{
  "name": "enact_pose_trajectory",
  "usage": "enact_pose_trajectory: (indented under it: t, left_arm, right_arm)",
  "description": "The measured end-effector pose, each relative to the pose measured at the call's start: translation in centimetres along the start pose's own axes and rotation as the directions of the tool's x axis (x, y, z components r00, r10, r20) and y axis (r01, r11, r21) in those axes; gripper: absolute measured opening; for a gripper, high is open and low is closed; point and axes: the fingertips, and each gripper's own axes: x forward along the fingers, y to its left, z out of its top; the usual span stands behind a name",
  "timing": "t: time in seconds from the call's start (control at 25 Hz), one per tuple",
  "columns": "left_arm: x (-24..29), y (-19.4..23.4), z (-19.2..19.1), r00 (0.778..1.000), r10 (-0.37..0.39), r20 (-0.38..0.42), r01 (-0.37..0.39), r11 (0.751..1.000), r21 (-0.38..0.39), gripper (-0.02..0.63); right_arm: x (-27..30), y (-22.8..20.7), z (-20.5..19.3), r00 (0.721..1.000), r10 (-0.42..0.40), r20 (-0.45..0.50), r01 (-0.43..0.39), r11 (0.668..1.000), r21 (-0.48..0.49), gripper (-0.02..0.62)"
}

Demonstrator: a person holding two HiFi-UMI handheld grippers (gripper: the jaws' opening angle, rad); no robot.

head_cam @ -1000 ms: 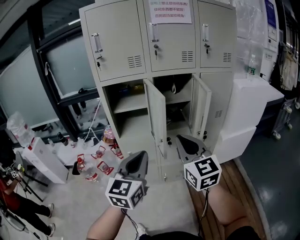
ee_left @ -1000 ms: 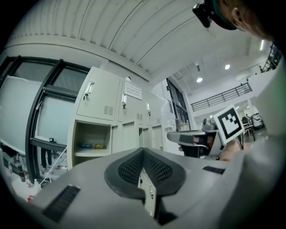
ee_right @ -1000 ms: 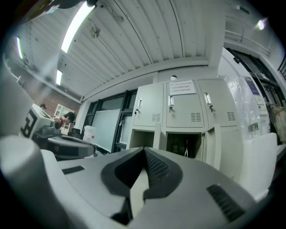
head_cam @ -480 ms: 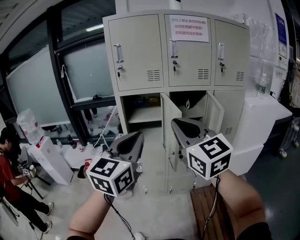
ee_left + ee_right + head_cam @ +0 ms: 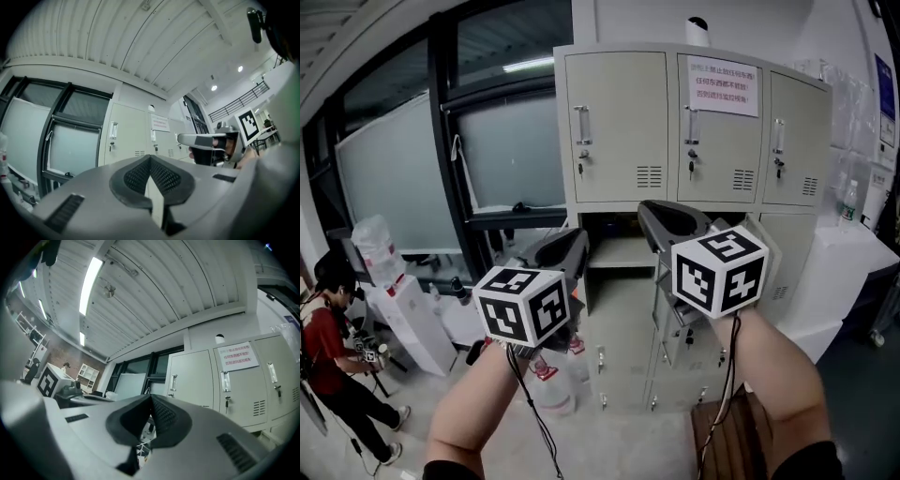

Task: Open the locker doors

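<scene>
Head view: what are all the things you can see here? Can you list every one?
locker: one, beige, middle
upper locker doors: three, beige, top row, all closed
notice: one, white with red print, on the middle upper door
small round thing: one, white, on top of the locker
white box: one, right of the locker
water bottle: one, clear with a green label, on the white box
floor bottles: count unclear, clear with red, left of the locker's foot
windows: dark frames, left of the locker
person: one, red top, far left
wooden bench: one, brown, bottom right
left gripper: one, grey with a black-and-white cube, fingers shut, empty
right gripper: one, same colours, fingers shut, empty
</scene>
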Motion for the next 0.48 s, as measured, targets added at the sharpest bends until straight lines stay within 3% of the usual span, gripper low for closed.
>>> enact_pose_trajectory:
  t: [0.24,0.48]
  left_arm:
    - [0.5,4.3,1.3,1.0,0.001,0.018,-0.001,1.0,-0.014,0.0]
    - [1.5,8.2,1.3,0.999,-0.044,0.015,0.045,0.998,-0.042,0.001]
  right_arm:
    - [5.0,0.0,0.9,1.0,-0.011,0.003,0.011,1.0,0.028,0.002]
    - [9.7,-0.6,0.4,0.999,-0.053,-0.006,0.053,0.997,0.051,0.009]
